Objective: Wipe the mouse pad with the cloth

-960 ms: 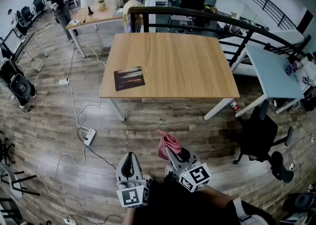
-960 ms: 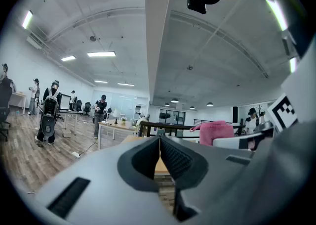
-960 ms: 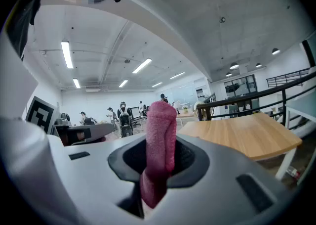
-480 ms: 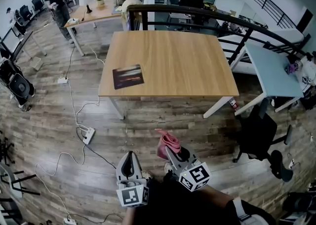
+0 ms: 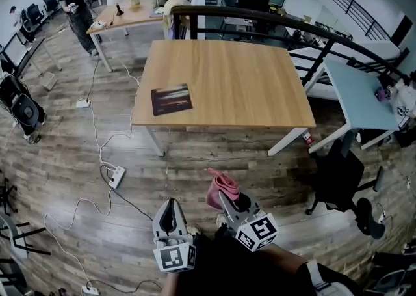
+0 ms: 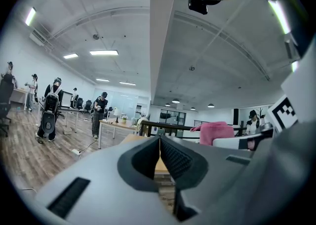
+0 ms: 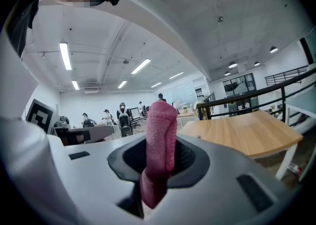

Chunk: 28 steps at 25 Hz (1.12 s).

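The right tool (image 5: 225, 200) grips a folded pink cloth (image 5: 221, 188) that sticks up past its jaws. The left tool (image 5: 170, 206) is pressed together, empty. The mouse pad (image 5: 171, 100) lies near the bench's (image 5: 240, 80) front left corner, well apart from both tools.

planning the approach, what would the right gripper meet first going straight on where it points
Likely nothing near: past the cloth it grips, the right gripper looks to have a free line, the table lying off to its right; depth unclear.
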Available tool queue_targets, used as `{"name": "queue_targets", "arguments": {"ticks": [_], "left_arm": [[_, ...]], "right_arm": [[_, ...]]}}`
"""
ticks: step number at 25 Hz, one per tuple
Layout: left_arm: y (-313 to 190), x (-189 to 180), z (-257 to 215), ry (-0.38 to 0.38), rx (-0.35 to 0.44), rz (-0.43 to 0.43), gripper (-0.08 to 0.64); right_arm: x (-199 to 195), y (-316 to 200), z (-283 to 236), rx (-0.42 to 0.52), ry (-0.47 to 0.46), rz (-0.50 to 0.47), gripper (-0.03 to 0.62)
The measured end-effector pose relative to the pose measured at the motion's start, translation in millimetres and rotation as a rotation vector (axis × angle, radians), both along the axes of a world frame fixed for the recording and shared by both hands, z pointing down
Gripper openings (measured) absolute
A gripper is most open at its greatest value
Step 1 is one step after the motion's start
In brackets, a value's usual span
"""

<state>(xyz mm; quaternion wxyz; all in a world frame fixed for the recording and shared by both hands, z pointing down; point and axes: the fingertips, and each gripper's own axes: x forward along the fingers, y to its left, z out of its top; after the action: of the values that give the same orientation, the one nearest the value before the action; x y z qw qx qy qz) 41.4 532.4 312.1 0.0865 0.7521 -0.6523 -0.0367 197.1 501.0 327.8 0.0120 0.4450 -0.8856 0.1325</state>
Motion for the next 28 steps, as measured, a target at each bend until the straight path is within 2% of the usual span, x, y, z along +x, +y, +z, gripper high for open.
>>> {"name": "queue_targets", "arguments": {"ticks": [15, 24, 28], "left_arm": [[8, -50, 9, -0.006, -0.027, 0.019, 0.023], [-14, -59, 22, 0.011, -0.054, 0.045, 0.023], [-32, -63, 23, 0.014, -0.042, 0.046, 0.023]], "right_arm": [[-44, 6, 9, -0.009, 0.025, 0.046, 0.089], [-56, -13, 16, -0.02, 0.031, 0.061, 0.089], [-63, -32, 25, -0.04, 0.018, 0.053, 0.089]]}}
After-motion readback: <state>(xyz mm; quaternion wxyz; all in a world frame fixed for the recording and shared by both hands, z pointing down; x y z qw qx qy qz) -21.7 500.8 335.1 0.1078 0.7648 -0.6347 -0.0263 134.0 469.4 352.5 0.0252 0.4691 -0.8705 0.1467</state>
